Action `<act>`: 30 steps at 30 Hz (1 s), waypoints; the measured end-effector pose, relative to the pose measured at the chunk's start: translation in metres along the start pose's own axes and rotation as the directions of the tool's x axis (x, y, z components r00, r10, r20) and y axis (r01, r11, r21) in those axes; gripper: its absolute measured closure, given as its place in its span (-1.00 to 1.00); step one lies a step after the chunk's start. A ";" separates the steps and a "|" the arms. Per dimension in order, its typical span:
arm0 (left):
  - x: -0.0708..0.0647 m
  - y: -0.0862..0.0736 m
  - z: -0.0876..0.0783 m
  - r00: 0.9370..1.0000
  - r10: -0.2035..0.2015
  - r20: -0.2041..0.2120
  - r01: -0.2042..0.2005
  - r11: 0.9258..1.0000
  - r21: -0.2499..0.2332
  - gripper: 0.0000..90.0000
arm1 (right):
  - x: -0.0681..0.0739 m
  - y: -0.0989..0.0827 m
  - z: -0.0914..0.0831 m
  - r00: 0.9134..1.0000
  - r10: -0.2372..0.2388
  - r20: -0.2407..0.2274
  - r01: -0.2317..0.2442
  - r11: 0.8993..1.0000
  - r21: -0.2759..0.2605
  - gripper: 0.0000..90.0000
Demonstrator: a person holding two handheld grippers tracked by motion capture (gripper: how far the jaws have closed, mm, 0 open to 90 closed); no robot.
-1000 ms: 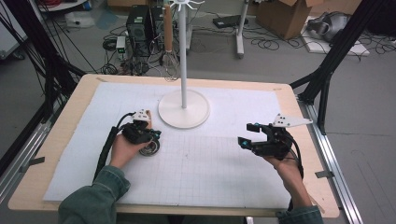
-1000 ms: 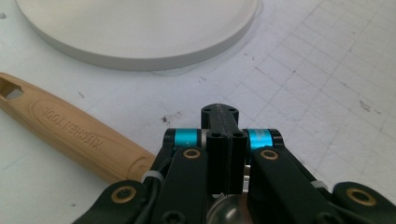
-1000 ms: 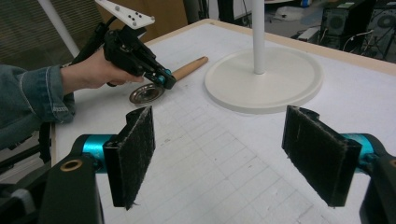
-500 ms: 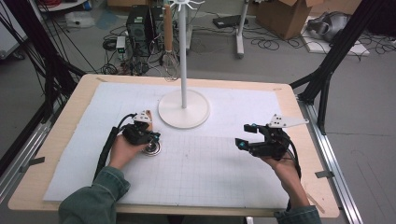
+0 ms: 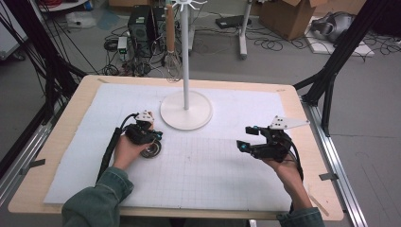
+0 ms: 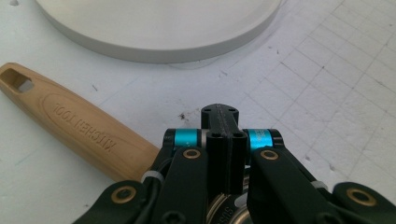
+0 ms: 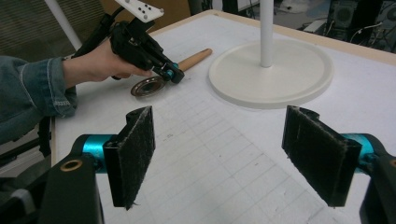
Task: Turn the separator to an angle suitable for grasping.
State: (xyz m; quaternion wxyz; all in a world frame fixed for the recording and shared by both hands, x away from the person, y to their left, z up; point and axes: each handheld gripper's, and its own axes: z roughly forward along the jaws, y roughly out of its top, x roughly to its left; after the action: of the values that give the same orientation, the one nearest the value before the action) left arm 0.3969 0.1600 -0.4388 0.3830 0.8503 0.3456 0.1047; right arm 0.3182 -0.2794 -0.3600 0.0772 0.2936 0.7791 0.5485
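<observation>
A kitchen tool with a wooden handle (image 6: 79,128) (image 7: 194,58) and a round metal head (image 5: 151,150) (image 7: 148,87) lies on the mat, left of the stand's base. My left gripper (image 5: 158,137) (image 6: 219,112) (image 7: 173,74) points down at the spot where handle and head meet, its jaws pressed together. Whether they pinch the tool's thin neck is hidden. My right gripper (image 5: 245,138) (image 7: 219,154) hovers over the mat's right half, open, with nothing between its pads (image 7: 133,154).
A white stand with a round base (image 5: 186,116) (image 7: 280,70) (image 6: 159,23) and a thin pole (image 5: 184,61) stands at the table's middle back; a whisk (image 5: 171,52) hangs from its top. A white gridded mat (image 5: 208,175) covers the wooden table (image 5: 312,189). Black frame struts (image 5: 326,90) flank it.
</observation>
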 end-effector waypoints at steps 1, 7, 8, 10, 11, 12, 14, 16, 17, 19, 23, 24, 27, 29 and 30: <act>0.000 0.000 0.001 1.000 0.001 -0.003 -0.001 1.000 0.005 0.99 | 0.000 0.000 0.001 1.000 -0.003 0.002 0.003 1.000 -0.001 -0.45; -0.002 0.000 -0.002 1.000 0.016 0.001 -0.016 0.999 0.030 0.99 | 0.000 -0.001 0.004 1.000 -0.003 -0.001 0.003 1.000 0.005 -0.45; -0.002 0.000 -0.003 1.000 0.018 0.001 -0.018 0.999 0.034 0.99 | 0.000 -0.001 0.005 1.000 -0.002 -0.001 0.002 1.000 0.003 -0.45; -0.003 0.000 -0.004 1.000 0.024 -0.003 -0.024 0.999 0.046 0.99 | 0.001 0.000 0.005 1.000 0.002 -0.006 -0.002 1.000 0.008 -0.45; -0.003 0.000 -0.004 1.000 0.026 0.004 -0.026 0.998 0.053 0.99 | 0.001 0.000 0.006 1.000 -0.003 -0.003 0.003 1.000 0.010 -0.45; -0.004 0.000 -0.005 1.000 0.026 0.005 -0.026 0.998 0.061 0.99 | 0.001 0.000 0.006 1.000 0.005 -0.005 -0.005 1.000 0.013 -0.45; -0.004 0.000 -0.007 1.000 0.029 0.011 -0.030 0.997 0.072 0.99 | 0.001 0.000 0.006 1.000 -0.001 -0.005 0.001 1.000 0.011 -0.45; -0.005 0.000 -0.009 0.999 0.036 0.019 -0.037 0.995 0.087 0.99 | 0.001 0.000 0.007 1.000 0.000 -0.007 0.000 1.000 0.010 -0.45; -0.006 0.000 -0.009 0.999 0.035 0.021 -0.036 0.995 0.094 0.99 | 0.001 0.000 0.006 1.000 0.002 -0.006 -0.002 1.000 0.010 -0.45; -0.007 -0.001 -0.011 0.998 0.043 0.035 -0.046 0.994 0.101 0.99 | 0.001 0.000 0.007 1.000 -0.001 -0.005 0.001 1.000 0.008 -0.45; -0.010 -0.004 -0.015 0.998 0.051 0.048 -0.056 0.992 0.110 0.99 | 0.001 0.000 0.008 1.000 -0.001 -0.006 0.001 1.000 0.012 -0.45; -0.011 -0.006 -0.016 0.998 0.048 0.046 -0.053 0.992 0.110 0.99 | 0.001 0.000 0.008 1.000 -0.005 -0.004 0.005 1.000 0.011 -0.45; -0.014 -0.008 -0.020 0.997 0.062 0.053 -0.069 0.990 0.123 0.99 | 0.002 0.000 0.009 1.000 -0.009 -0.004 0.009 1.000 0.009 -0.45; -0.016 -0.011 -0.022 0.996 0.072 0.059 -0.078 0.989 0.121 0.99 | 0.003 0.000 0.009 1.000 -0.002 -0.008 0.002 1.000 0.015 -0.45; -0.017 -0.013 -0.023 0.996 0.066 0.060 -0.073 0.991 0.114 0.99 | 0.003 0.000 0.010 1.000 -0.003 -0.006 0.003 1.000 0.015 -0.45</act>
State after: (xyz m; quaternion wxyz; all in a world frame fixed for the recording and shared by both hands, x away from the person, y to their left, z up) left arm 0.3678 0.1681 -0.4309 0.3386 0.8851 0.3105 0.0739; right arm 0.3204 -0.2700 -0.3629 0.0736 0.2913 0.7838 0.5434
